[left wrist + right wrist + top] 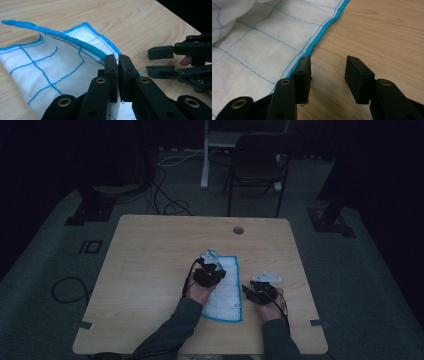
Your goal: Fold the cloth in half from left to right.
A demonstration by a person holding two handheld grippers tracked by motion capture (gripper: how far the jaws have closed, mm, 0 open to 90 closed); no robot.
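A white cloth [227, 292] with a thin blue grid and a blue hem lies on the wooden table [150, 260], right of centre. My left gripper [210, 268] is shut on a lifted fold of the cloth [50, 67]; in the left gripper view its jaws [117, 61] pinch the fabric just behind the blue hem. My right gripper [248, 290] rests low at the cloth's right edge, open. In the right gripper view [328, 72] its left pad touches the blue hem of the cloth [262, 47], and bare wood shows between the jaws. The right gripper [153, 61] also stands open at the right of the left gripper view.
A round cable hole [238, 230] sits near the table's far edge. Beyond the table a dark folding chair [257, 162] and a white post [205, 155] stand on the floor, with cables [165, 195] trailing to the left. The table's left half is bare wood.
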